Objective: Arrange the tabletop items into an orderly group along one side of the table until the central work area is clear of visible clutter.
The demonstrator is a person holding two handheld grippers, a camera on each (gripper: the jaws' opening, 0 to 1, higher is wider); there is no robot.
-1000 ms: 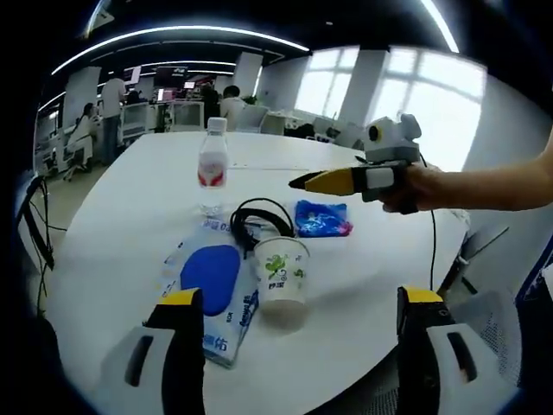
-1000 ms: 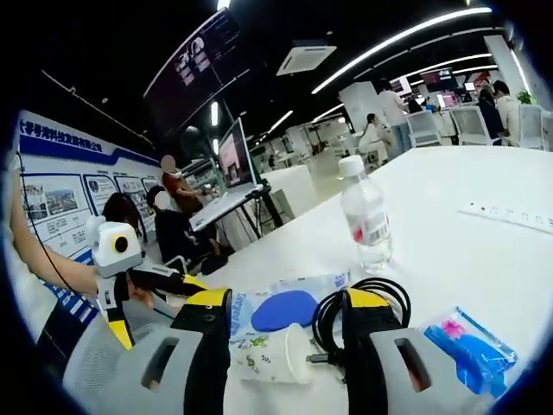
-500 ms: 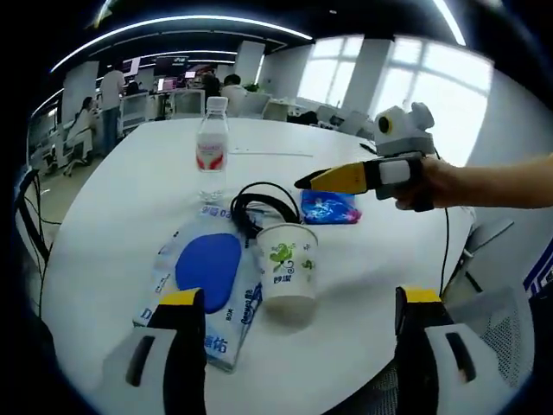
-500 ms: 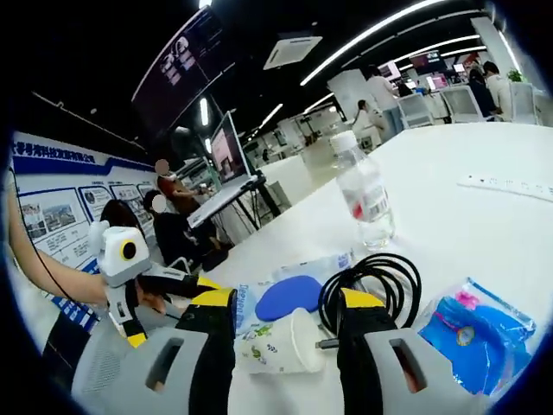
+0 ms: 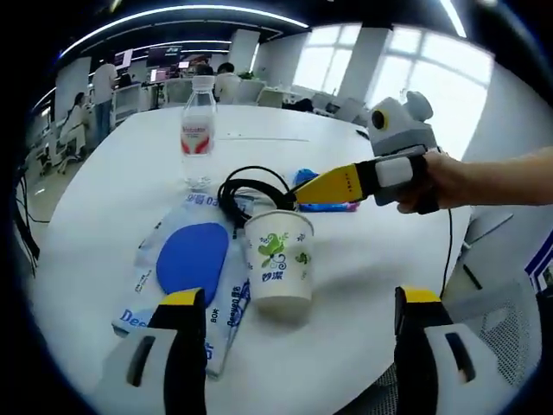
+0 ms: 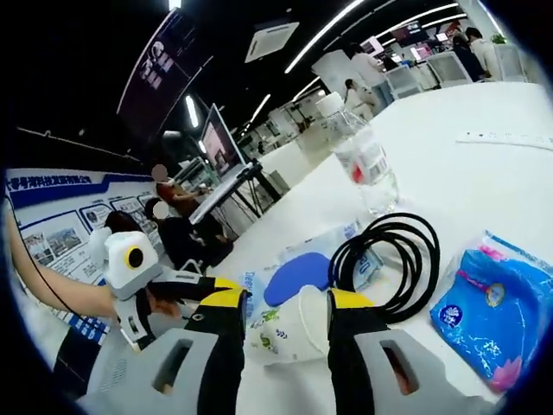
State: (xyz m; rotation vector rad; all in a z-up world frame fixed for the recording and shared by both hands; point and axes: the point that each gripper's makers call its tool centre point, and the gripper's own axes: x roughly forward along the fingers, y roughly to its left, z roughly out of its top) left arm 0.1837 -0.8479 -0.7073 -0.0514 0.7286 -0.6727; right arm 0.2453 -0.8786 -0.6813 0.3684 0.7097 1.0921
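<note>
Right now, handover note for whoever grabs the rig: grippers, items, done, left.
Left gripper: open, holding nothing, low over the near table edge, facing the paper cup.
Right gripper: jaws either side of the cup near its rim; no clear grip yet.
Items: all clustered mid-table. Cup upright, beside the flat packet with the blue oval; coiled black cable behind the cup; blue pouch past the cable; water bottle upright, farther back.
Done: nothing lined along a side yet.
Left: probably take the cup first, then move every item to one edge.
</note>
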